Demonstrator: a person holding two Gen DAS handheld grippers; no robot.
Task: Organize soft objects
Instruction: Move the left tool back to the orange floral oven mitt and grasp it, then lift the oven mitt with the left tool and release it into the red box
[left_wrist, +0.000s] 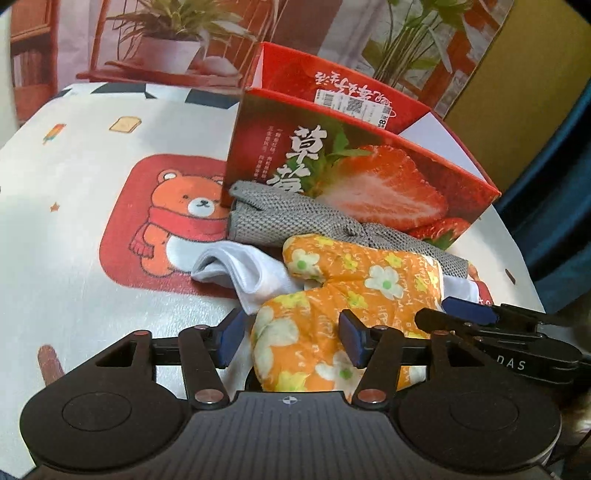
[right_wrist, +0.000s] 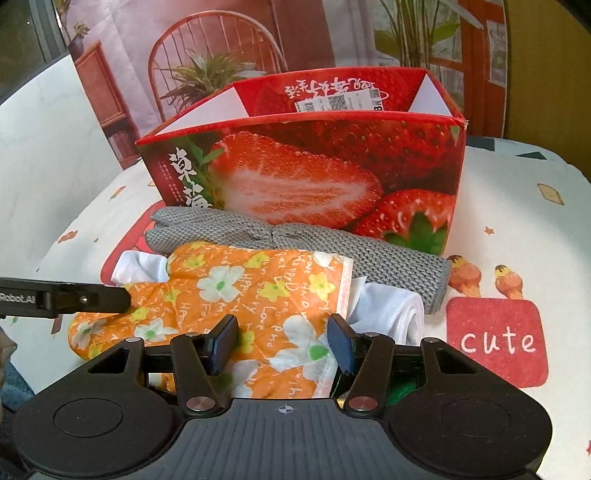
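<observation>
Left wrist view: left gripper and right gripper each straddle orange mitt, jaws half-wide, before strawberry box

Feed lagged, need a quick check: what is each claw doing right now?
Left claw: open, straddling the orange floral mitt, no clear pinch.
Right claw: open over the same mitt, not gripping.

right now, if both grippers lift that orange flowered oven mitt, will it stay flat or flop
The orange oven mitt looks quilted and padded, so it will probably sag between the left gripper and right gripper rather than stay flat. It looks light for its size. It lies on the white cloth and against the grey knit cloth, so it might drag those.
</observation>
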